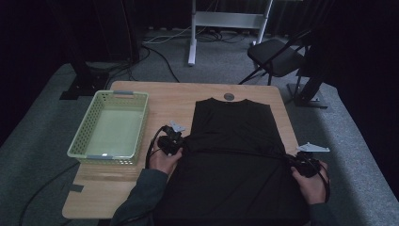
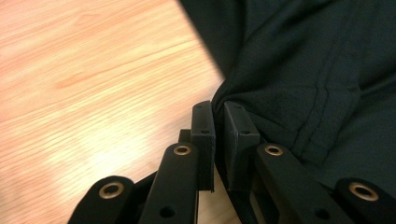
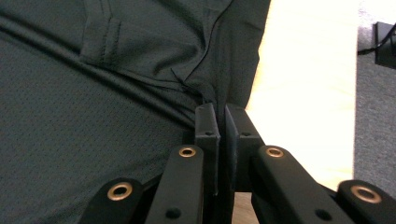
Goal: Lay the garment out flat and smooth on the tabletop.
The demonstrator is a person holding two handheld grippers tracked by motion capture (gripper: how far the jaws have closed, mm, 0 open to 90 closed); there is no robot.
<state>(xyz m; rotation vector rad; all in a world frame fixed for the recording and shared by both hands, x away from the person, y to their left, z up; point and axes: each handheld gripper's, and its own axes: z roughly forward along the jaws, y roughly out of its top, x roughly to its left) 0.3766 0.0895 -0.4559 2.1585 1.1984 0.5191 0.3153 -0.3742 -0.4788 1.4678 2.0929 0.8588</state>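
Dark curtains and grey carpet surround the wooden tabletop (image 1: 127, 197), where a black shirt (image 1: 233, 141) lies flat, collar toward the far edge, its lower part hanging off the near edge. A pale green basket (image 1: 82, 136) stands just beside it on the left, and a small round disc (image 1: 229, 96) sits near the collar.

We hold a tool in each hand. Our left tool (image 1: 181, 142) is clamped on the shirt's left edge; in the left gripper view the jaws stand nearly together with a pinch of black cloth (image 2: 218, 105) between them. Our right tool (image 1: 288, 160) is likewise clamped on the right edge, the fabric gathered into its jaws in the right gripper view (image 3: 219, 100).

We judge the shirt light, soft and limp: it will sag and drape wherever it is unsupported, and the fine knit may slip from a shallow pinch. The side seams and hems, where the cloth is doubled and stitched, look like the firmest places to grip. A taut crease runs across the body between our two grips.
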